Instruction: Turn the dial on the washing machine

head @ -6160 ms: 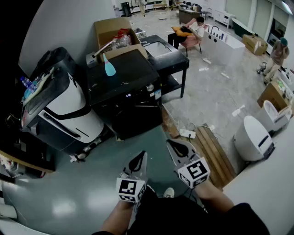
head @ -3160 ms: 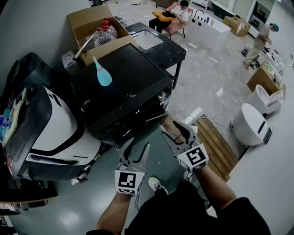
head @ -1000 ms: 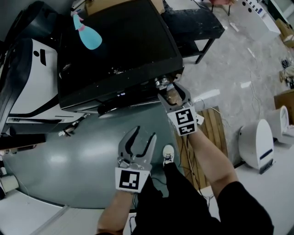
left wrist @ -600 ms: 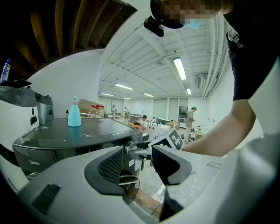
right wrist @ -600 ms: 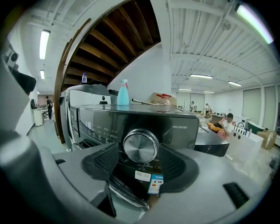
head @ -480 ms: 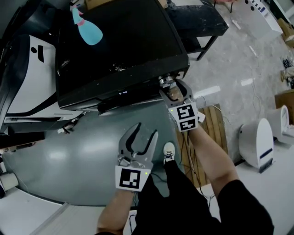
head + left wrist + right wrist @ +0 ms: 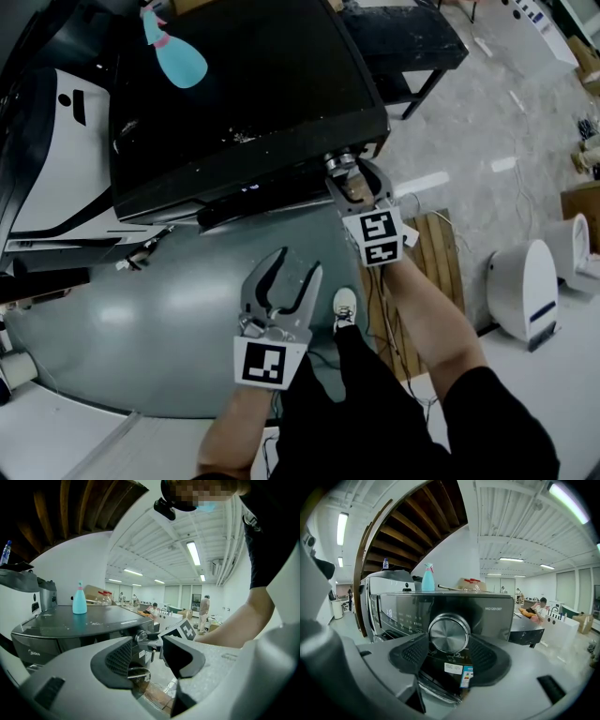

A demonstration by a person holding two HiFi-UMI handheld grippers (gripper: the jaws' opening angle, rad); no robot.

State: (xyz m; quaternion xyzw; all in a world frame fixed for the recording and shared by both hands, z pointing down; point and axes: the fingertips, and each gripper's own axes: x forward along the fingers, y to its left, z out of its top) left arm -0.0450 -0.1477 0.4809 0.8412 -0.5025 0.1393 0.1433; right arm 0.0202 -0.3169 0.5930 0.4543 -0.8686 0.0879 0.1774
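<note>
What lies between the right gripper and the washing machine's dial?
Nothing. In the right gripper view the dial already sits between the closing jaws of the right gripper, and no other object is in that stretch.

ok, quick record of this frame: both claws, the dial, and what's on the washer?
right claw: jaws closing, one on each side of the dial; no firm grip visible yet
left claw: open, empty, away from the washing machine
dial: round, silver, at the right end of the front panel
washing machine top: light blue bottle, upright
</note>
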